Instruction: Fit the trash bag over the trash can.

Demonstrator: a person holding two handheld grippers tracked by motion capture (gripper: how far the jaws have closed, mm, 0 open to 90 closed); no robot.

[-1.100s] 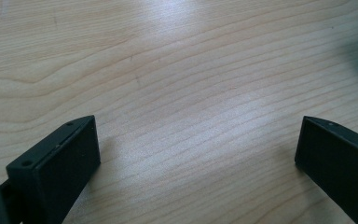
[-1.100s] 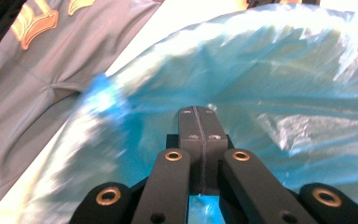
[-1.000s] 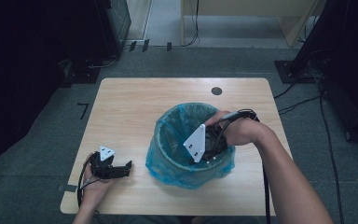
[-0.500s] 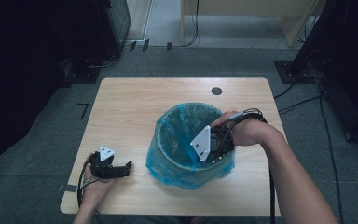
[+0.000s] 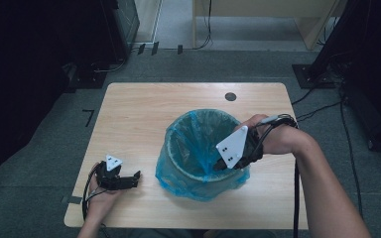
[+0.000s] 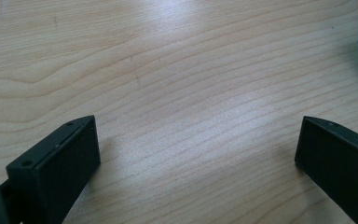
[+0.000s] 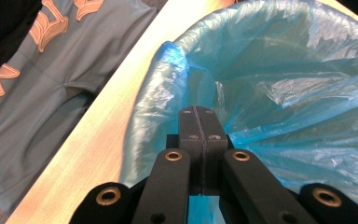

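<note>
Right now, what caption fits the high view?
Right gripper shut at the blue bin bag's rim; left gripper rests open.

Left hand-held gripper (image 5: 131, 179): small black body with two flat, block-like black jaws; each jaw has small screw holes along its top edge.
Left plate: light grey three-cornered plate (image 5: 112, 162) on top, marked with dark dots.
Left cable: thin black cable (image 5: 86, 191) looping beside the hand.
Right hand-held gripper (image 7: 200, 125): black, with two flat jaws on angled link arms.
Right link arms: matte black bars with brass-coloured ringed pivot holes and small screws near the tips.
Right plate: larger light grey three-cornered plate (image 5: 233, 147) with four dark dots.
Right cable: thick black cable (image 5: 295, 198) running along the forearm.
Clothing: grey-teal shirt (image 7: 37, 84) with pale orange lettering; forearms bare of sleeves.
</note>
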